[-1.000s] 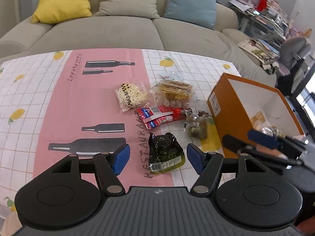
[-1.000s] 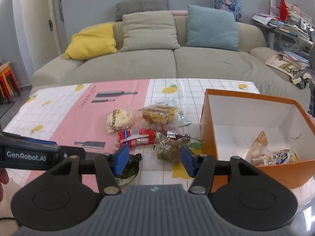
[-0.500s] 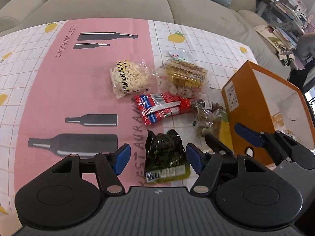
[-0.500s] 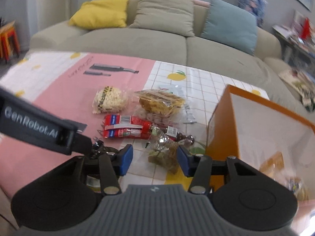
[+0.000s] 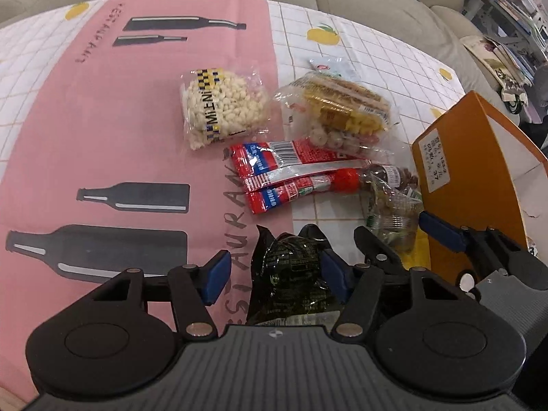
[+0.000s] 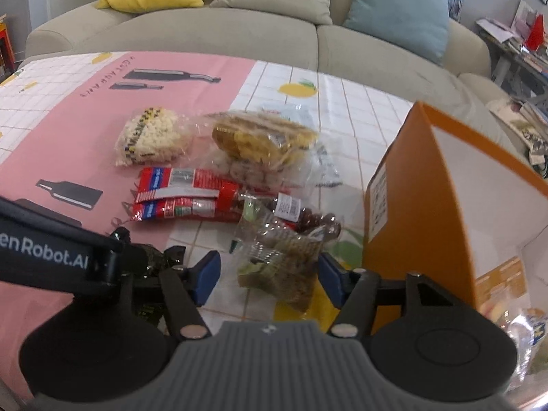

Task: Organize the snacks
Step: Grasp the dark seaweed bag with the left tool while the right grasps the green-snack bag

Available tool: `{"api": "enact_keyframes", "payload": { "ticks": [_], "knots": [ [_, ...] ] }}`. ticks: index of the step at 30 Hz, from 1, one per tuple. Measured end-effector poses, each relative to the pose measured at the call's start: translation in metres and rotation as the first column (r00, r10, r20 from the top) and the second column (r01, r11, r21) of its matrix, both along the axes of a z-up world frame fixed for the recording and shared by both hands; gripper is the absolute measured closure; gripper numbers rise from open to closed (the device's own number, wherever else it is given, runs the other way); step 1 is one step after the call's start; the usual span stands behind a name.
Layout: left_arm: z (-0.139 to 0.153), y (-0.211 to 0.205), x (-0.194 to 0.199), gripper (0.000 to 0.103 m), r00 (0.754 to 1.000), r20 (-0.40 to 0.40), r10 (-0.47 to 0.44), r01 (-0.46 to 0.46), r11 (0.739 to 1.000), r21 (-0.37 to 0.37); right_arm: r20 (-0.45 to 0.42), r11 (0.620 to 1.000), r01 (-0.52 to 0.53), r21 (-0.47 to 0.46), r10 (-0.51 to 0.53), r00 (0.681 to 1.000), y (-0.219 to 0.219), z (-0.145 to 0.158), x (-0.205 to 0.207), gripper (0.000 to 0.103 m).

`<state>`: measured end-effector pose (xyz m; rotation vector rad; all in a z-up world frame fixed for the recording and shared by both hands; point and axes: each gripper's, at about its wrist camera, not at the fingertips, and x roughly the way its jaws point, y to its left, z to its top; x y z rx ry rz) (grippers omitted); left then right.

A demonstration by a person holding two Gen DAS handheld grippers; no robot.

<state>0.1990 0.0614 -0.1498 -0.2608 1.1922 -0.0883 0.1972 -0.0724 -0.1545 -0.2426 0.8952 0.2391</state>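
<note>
- The left tool [image 5: 274, 277] tilts steeply down with a dark green snack packet [image 5: 291, 274] between its closing, not yet pressing pads.
- The right tool [image 6: 269, 274], opening, straddles a clear snack bag [image 6: 281, 260].
- Both lie on the desk [image 5: 102, 120], left of an orange box [image 6: 428, 185]; a sofa [image 6: 274, 34] stands behind.

To your left the pink tablecloth [image 5: 102, 130] lies bare, so a gripper passes freely there. Ahead, the snack packets [image 5: 284, 174] crowd together, several touching or overlapping, with little gap between them. On the right the tall orange box [image 6: 411, 205] walls off that side, just beside the green packet [image 6: 277, 267]. The two grippers sit close together.
</note>
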Motion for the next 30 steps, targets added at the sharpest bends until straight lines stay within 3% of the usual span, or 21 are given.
{"api": "enact_keyframes", "payload": {
  "ticks": [6, 10, 12, 18, 21, 30],
  "knots": [
    [-0.013, 0.002, -0.002, 0.039, 0.999, -0.020, 0.028, -0.030, 0.997, -0.065, 0.032, 1.000, -0.021, -0.001, 0.021, 0.999, 0.000, -0.005, -0.002, 0.043],
    [-0.015, 0.000, -0.003, 0.045, 1.000, -0.002, 0.023, -0.023, 0.998, -0.062, 0.051, 0.999, -0.031, -0.011, 0.031, 0.998, 0.000, -0.008, -0.005, 0.044],
    [-0.015, -0.001, -0.004, 0.059, 1.000, 0.009, 0.018, -0.017, 0.998, -0.067, 0.058, 0.999, -0.031, -0.016, 0.032, 0.998, 0.001, -0.009, -0.006, 0.044],
    [-0.014, -0.004, -0.006, 0.061, 1.000, 0.017, 0.012, -0.011, 0.998, -0.063, 0.068, 0.999, -0.037, -0.014, 0.038, 0.997, 0.000, -0.010, -0.007, 0.050],
    [-0.014, -0.005, -0.006, 0.061, 1.000, 0.019, 0.021, -0.020, 0.998, -0.057, 0.061, 0.999, -0.036, -0.020, 0.037, 0.997, 0.000, -0.011, -0.007, 0.060],
    [0.003, 0.003, -0.019, 0.061, 0.997, 0.047, 0.067, -0.065, 0.997, -0.044, 0.064, 0.999, -0.037, 0.011, 0.036, 0.997, -0.003, 0.000, -0.018, 0.065]
  ]
}}
